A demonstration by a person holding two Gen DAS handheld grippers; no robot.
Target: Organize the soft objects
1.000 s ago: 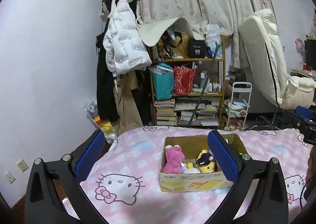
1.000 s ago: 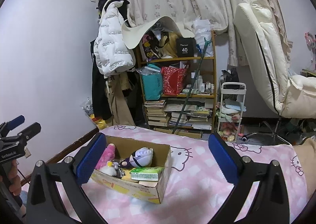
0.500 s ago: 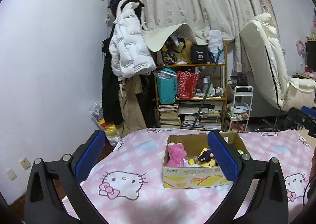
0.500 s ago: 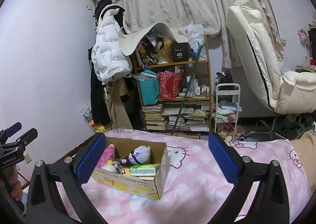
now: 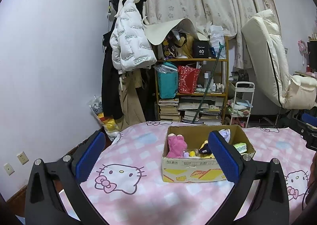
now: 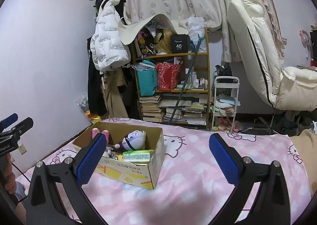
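An open cardboard box [image 5: 198, 172] stands on a pink Hello Kitty bedspread [image 5: 138, 195]. It holds a pink plush toy [image 5: 176, 145], a yellow and dark plush [image 5: 204, 146], a white-haired doll [image 6: 134, 139] and a green tissue pack [image 6: 136, 155]. My left gripper [image 5: 156, 155] is open and empty, held above the bedspread in front of the box. My right gripper [image 6: 156, 157] is open and empty, with the box [image 6: 136, 173] at its left finger.
A cluttered wooden shelf [image 5: 192, 90] with books and bags stands behind the bed. A white jacket [image 5: 130, 46] hangs at the left wall. A cream reclining chair [image 5: 277, 66] and a small white cart [image 5: 241, 104] stand at the right.
Both grippers have tilted up and pulled back a little, so the box sits lower and slightly farther in each view. Both jaws stay open.
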